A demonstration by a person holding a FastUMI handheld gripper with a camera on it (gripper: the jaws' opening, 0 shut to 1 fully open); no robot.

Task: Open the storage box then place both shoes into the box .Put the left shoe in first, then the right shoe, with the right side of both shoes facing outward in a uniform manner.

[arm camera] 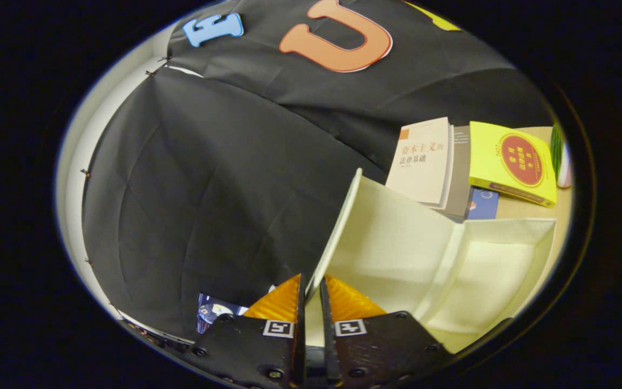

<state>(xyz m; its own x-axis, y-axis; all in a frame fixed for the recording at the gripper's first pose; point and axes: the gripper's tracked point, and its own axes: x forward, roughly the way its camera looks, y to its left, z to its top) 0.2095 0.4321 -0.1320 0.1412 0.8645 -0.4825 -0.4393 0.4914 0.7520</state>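
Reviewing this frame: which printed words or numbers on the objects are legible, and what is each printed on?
"资本主义的法律基础": on the cover of the white book.
Yellow book: characters in a round red seal, too blurred to read.
Blue book underneath: nothing legible.
Gripper, shut on the box lid: square coded markers, no words.
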